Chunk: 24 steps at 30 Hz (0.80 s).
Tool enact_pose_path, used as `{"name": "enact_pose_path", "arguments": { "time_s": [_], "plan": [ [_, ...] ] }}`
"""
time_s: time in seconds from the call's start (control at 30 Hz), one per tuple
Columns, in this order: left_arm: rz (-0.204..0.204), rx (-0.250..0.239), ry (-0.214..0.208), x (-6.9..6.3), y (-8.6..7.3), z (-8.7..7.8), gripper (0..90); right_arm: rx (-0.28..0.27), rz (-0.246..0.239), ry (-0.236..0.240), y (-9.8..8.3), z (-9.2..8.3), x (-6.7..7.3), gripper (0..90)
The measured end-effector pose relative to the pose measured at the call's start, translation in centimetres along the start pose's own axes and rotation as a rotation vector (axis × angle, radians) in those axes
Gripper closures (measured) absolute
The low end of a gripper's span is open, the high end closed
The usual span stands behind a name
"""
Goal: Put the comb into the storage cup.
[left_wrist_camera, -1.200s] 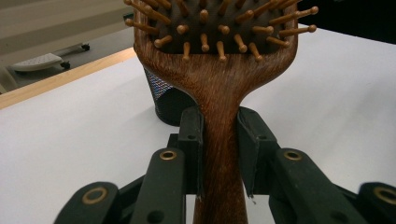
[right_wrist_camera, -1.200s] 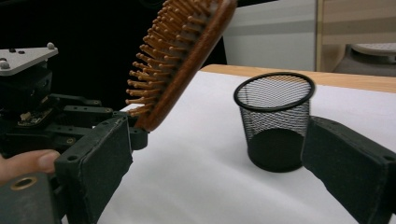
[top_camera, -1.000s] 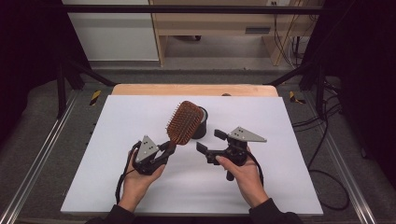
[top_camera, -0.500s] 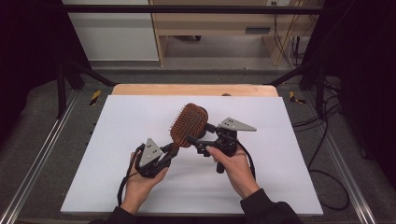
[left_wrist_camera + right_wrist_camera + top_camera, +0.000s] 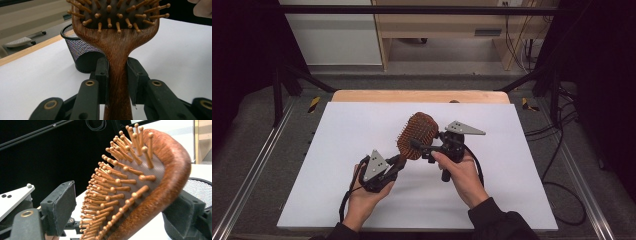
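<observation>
At frame centre, the left claw (image 5: 398, 161) clamps the wooden hairbrush (image 5: 416, 135) by its handle; the right claw (image 5: 421, 147), just closing, brackets its peg-bristled oval head without pressing, above the white desk (image 5: 342, 130).

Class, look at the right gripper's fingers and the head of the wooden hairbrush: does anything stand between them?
Nothing visible does. The right gripper already straddles the hairbrush head: one finger faces the bristles across open air, the other sits at its wooden back. The left gripper grips the handle lower down.
</observation>
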<state>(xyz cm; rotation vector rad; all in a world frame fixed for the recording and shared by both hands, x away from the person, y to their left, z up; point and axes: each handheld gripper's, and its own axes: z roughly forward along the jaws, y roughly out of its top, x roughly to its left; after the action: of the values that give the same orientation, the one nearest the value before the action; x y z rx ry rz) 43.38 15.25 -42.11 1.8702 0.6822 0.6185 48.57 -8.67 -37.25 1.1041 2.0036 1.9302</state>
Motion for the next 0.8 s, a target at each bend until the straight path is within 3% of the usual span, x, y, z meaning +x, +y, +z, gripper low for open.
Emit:
{"name": "enact_pose_path", "arguments": {
  "time_s": [0.8],
  "plan": [
    [0.006, -0.004, -0.011, -0.28, 0.06, 0.04, 72.8, -0.001, 0.015, 0.022, 0.29, 0.24, -0.15, 27.0]
  ]
}}
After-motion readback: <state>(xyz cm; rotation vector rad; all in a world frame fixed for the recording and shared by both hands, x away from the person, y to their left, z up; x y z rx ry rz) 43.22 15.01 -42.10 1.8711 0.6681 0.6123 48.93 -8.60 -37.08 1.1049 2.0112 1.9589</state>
